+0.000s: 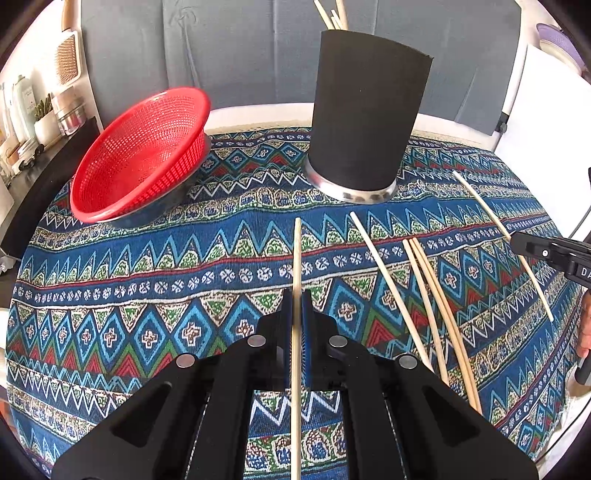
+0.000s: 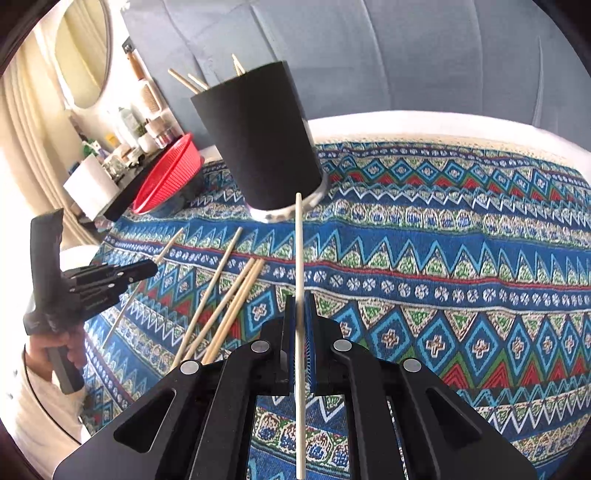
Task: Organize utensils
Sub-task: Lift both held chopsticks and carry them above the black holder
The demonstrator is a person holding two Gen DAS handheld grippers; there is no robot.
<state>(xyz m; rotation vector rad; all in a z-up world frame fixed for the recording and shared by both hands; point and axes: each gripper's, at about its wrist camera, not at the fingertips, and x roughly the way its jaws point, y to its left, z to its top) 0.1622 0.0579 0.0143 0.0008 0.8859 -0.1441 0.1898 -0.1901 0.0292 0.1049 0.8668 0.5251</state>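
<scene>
A black cup (image 1: 365, 110) stands on the patterned cloth with several chopsticks (image 1: 332, 14) sticking out of it; it also shows in the right wrist view (image 2: 262, 136). My left gripper (image 1: 296, 306) is shut on a chopstick (image 1: 297, 258) that points at the cup. My right gripper (image 2: 301, 310) is shut on another chopstick (image 2: 300, 243), also pointing at the cup. Several loose chopsticks (image 1: 428, 295) lie on the cloth to the right of my left gripper; they also show in the right wrist view (image 2: 229, 295), left of my right gripper.
A red mesh basket (image 1: 140, 155) sits tilted at the cloth's back left. The patterned cloth (image 2: 461, 240) covers the round table. A grey sofa back (image 2: 406, 55) is behind it. A shelf with bottles (image 2: 125, 147) stands at the left.
</scene>
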